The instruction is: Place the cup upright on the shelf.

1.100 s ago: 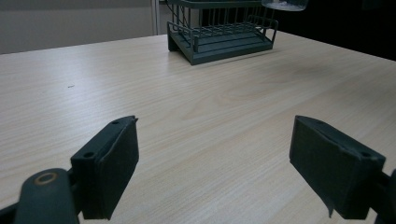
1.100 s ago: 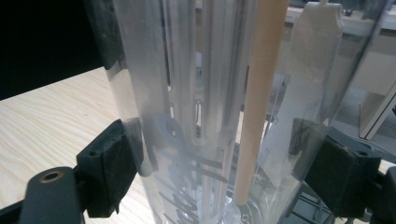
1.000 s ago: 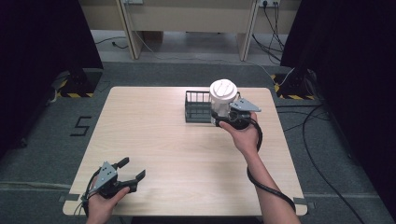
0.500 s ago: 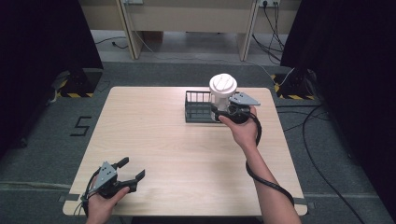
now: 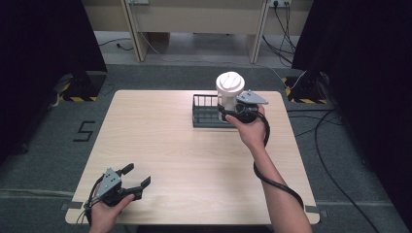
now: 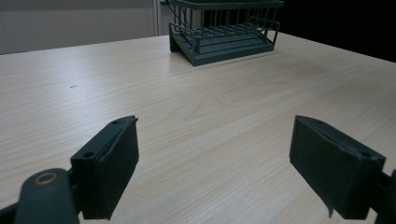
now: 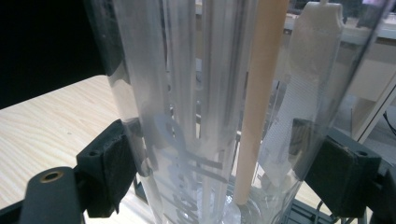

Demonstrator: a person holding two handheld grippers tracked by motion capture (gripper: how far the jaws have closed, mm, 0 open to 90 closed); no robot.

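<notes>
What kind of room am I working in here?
Likely a lab or recording studio, not a home: a bare wooden table on grey carpet, black curtains on both sides, hazard-striped floor tape and loose cables.

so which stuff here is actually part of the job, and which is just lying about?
In the job:
- clear tumbler with white lid, clamped in the right claw
- dark wire rack beside it

Just about:
- left claw, open, holding nothing, at the table's near edge
- floor cables

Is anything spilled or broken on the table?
Nothing looks spilled or broken. The right gripper holds a clear bottle upright over the dark wire rack. The left gripper rests open, holding nothing.
</notes>
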